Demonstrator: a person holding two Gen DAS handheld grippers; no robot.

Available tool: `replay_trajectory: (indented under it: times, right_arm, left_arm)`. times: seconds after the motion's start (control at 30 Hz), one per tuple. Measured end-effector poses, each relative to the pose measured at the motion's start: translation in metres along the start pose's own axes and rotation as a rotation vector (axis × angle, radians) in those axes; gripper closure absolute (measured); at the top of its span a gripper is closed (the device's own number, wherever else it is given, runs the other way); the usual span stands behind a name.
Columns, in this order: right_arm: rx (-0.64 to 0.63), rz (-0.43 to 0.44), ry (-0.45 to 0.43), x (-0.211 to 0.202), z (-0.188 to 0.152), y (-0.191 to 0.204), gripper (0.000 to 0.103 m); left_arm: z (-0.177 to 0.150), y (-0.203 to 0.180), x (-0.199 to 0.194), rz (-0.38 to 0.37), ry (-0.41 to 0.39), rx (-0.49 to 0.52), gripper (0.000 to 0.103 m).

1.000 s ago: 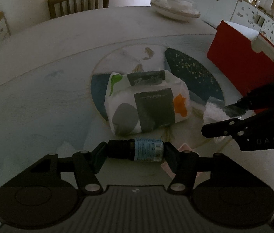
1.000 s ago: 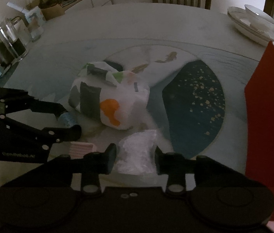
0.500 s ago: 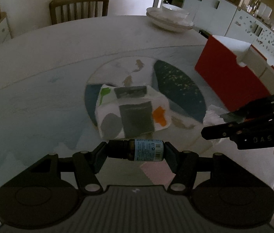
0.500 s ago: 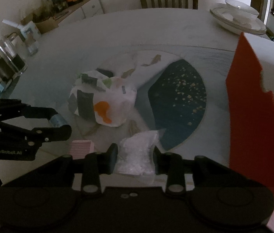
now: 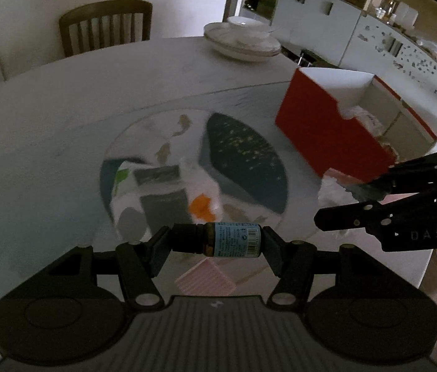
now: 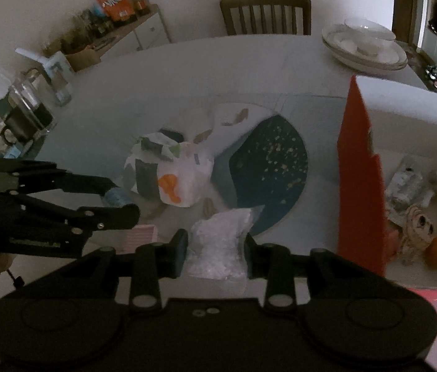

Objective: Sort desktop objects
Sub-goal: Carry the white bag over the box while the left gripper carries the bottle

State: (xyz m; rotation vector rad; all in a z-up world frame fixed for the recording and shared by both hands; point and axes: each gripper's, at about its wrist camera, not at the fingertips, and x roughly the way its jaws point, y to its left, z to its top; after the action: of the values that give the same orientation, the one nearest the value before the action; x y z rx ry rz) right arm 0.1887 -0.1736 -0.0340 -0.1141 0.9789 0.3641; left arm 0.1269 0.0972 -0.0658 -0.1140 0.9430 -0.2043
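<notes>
My left gripper point(image 5: 215, 241) is shut on a small dark bottle point(image 5: 218, 240) with a blue label, held crosswise above the table. My right gripper point(image 6: 217, 246) is shut on a clear plastic bag point(image 6: 221, 241) of white stuff, also lifted off the table. The right gripper point(image 5: 336, 204) shows at the right of the left wrist view; the left gripper point(image 6: 119, 200) shows at the left of the right wrist view. A patterned tissue pack point(image 5: 162, 198) point(image 6: 172, 170) lies on the round mat. A red open box point(image 5: 327, 130) point(image 6: 361, 186) stands at the right, with several items inside.
A pink ribbed pad point(image 5: 206, 279) point(image 6: 139, 237) lies near the table's front edge. Stacked white dishes point(image 5: 243, 42) point(image 6: 365, 49) sit at the far side by a wooden chair point(image 5: 105, 24). A glass jug point(image 6: 28, 108) and cups stand at the far left. A sideboard point(image 6: 110, 37) lines the wall.
Both grippers have risen and drawn back with their loads, so the table and tissue pack look smaller. The red box's open inside has come into view.
</notes>
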Motion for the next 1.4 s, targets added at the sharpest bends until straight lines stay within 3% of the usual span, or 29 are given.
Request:
replay_trajectory:
  times: [0.83, 1.4]
  right_arm:
    - [0.007, 0.016, -0.091, -0.078, 0.008, -0.069, 0.069]
    - [0.038, 0.004, -0.121, -0.108, 0.006, -0.148, 0.069]
  left_arm:
    - [0.044, -0.087, -0.003, -0.067, -0.033, 0.054, 0.041]
    - [0.076, -0.157, 0.018, -0.076, -0.051, 0.109, 0.041]
